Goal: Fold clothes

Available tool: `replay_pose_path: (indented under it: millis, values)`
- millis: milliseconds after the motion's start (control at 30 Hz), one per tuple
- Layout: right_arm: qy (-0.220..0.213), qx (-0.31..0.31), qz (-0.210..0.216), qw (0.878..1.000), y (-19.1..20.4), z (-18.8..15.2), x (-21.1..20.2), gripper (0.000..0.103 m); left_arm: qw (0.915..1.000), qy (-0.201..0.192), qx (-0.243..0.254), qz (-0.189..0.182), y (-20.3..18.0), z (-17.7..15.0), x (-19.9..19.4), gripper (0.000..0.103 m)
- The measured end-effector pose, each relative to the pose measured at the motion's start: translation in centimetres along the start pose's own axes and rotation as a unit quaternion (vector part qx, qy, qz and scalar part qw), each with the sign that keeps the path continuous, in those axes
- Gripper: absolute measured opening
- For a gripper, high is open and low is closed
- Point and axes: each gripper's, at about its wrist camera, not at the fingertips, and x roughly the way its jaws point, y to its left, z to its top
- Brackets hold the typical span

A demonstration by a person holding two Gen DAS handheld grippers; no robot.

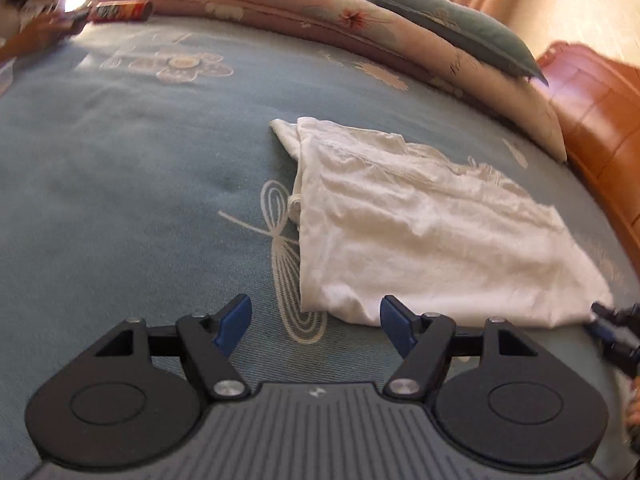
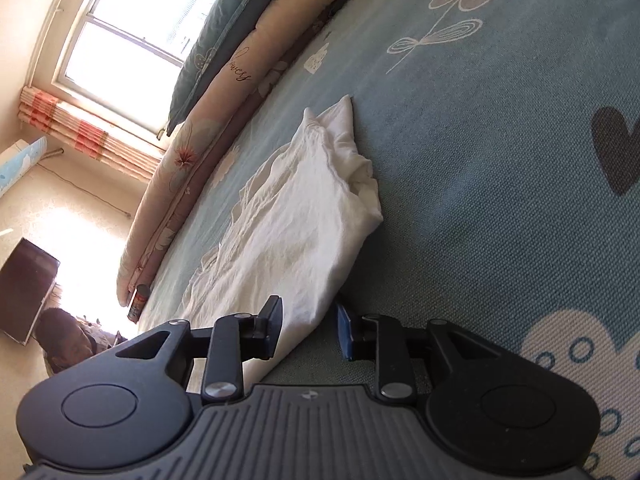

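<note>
A: Garment position?
B: White garment [image 1: 420,224] lies partly folded and creased on the blue bedspread [image 1: 140,160], a sleeve bunched at its far end.
A: Left hand-held gripper [image 1: 314,322]?
B: Released, jaws wide, just beside the near hem, gripping nothing.
A: Right hand-held gripper [image 2: 308,330]?
B: Also released; its fingers straddle the garment's near corner (contact with the cloth unclear).
A: Surroundings?
B: Rolled floral quilt [image 1: 280,8] along the far edge, teal pillow [image 1: 452,24] on top.
</note>
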Motion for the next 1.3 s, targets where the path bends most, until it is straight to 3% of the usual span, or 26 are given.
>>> replay_pose_path:
  millis: [67, 133, 167, 200, 333, 400, 600, 667, 767, 833, 933, 1067, 1167, 1300]
  values:
    - [0.021, -0.071, -0.040, 0.996, 2.0, -0.1, -0.5, 0.044, 0.9912, -0.005, 0.131, 0.015, -1.8, -0.2, -0.5, 0.071]
    - [0.036, -0.165, -0.092, 0.981, 4.4, -0.9, -0.9, 0.056, 0.9671, -0.006, 0.252, 0.033, -3.4, -1.0, -0.5, 0.071]
    - [0.043, -0.211, -0.118, 0.969, 5.6, -1.2, -1.1, 0.061, 0.9495, -0.006, 0.311, 0.042, -4.1, -1.4, -0.5, 0.071]
    - [0.051, -0.259, -0.142, 0.954, 6.7, -1.8, -1.3, 0.061, 0.9282, -0.006, 0.369, 0.051, -4.9, -1.9, -0.5, 0.071]
    - [0.071, -0.440, -0.192, 0.874, 10.0, -5.1, -1.4, 0.066, 0.8841, -0.020, 0.460, 0.078, -5.9, -2.8, 0.4, 0.071]
    - [0.080, -0.491, -0.187, 0.847, 11.4, -6.5, -0.9, 0.068, 0.8601, -0.028, 0.501, 0.091, -6.3, -3.3, 0.9, 0.071]
    - [0.100, -0.525, -0.125, 0.836, 15.3, -8.1, 1.6, 0.069, 0.7754, -0.049, 0.616, 0.128, -7.6, -4.7, 2.3, 0.075]
    - [0.106, -0.540, -0.107, 0.828, 16.6, -9.0, 2.6, 0.069, 0.7572, -0.056, 0.635, 0.143, -7.4, -5.0, 2.5, 0.075]
    - [0.112, -0.563, -0.078, 0.815, 18.5, -10.7, 4.0, 0.069, 0.7634, -0.061, 0.623, 0.158, -7.1, -4.6, 2.9, 0.075]
    - [0.116, -0.582, -0.057, 0.803, 19.8, -12.1, 4.9, 0.069, 0.7850, -0.061, 0.599, 0.147, -7.0, -3.9, 2.8, 0.075]
    - [0.113, -0.623, -0.016, 0.774, 21.9, -15.1, 6.2, 0.070, 0.7935, -0.067, 0.588, 0.143, -6.9, -3.6, 2.5, 0.075]
    - [0.103, -0.682, 0.013, 0.724, 24.5, -19.2, 8.8, 0.070, 0.8085, -0.071, 0.569, 0.132, -6.5, -3.2, 2.0, 0.075]
    - [0.082, -0.729, 0.020, 0.679, 26.1, -22.0, 10.5, 0.070, 0.8159, -0.077, 0.559, 0.125, -6.1, -2.9, 1.7, 0.075]
    - [0.043, -0.776, 0.000, 0.629, 27.3, -24.1, 12.1, 0.070, 0.8320, -0.080, 0.538, 0.111, -5.4, -2.5, 1.4, 0.075]
